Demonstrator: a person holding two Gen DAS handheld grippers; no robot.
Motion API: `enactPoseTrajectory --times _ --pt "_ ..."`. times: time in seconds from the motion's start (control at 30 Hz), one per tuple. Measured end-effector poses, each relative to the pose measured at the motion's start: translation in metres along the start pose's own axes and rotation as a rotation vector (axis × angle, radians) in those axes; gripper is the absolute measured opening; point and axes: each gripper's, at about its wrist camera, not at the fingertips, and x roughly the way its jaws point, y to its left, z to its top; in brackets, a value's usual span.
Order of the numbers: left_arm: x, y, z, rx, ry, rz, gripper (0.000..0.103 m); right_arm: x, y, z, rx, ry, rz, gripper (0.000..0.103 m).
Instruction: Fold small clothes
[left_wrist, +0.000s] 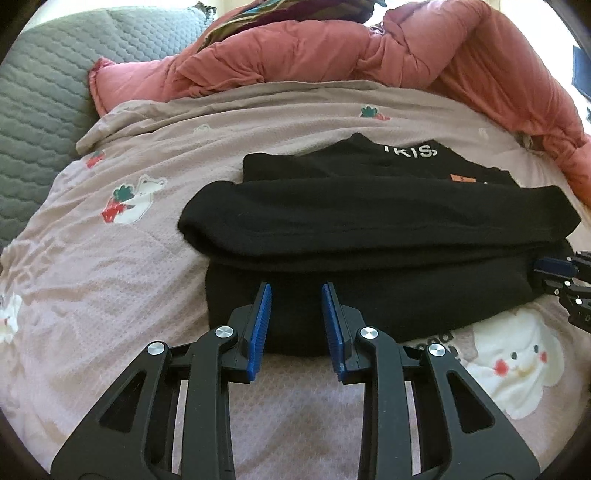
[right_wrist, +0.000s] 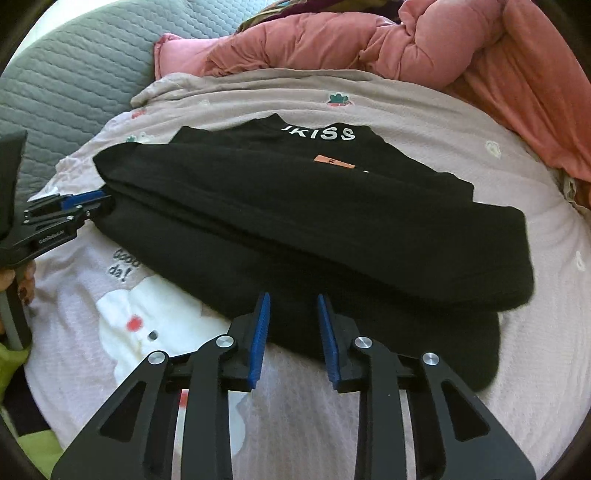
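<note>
Left tool (left_wrist: 296, 291) agape over black shirt (left_wrist: 369, 221) | right tool (right_wrist: 293, 301) likewise | orange tag (right_wrist: 334, 160) (clearer rightward)

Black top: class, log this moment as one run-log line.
black top partly folded on bedsheet | left gripper open at hem | right gripper open at hem

One black garment (left_wrist: 369, 221), one pink duvet (left_wrist: 369, 55), two grippers (left_wrist: 296, 325)

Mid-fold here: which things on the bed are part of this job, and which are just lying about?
Job:
- black garment, partly folded
- left tongs, open at its near edge
- right tongs, open at its near edge

Lying about:
- pink printed sheet
- salmon quilt
- grey quilted cover
</note>
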Motion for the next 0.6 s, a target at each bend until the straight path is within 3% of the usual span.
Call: enactPoseTrajectory --times 0.37,0.6 --pt "0.028 -0.009 0.036 0.024 -0.002 0.015 0.021 0.017 -0.004 0.041 -0.017 -0.060 -0.005 0.025" --pt "0.049 -0.001 0.072 -0.034 0.020 0.004 0.021 0.026 -0.024 0.068 0.043 -0.080 -0.006 0.025"
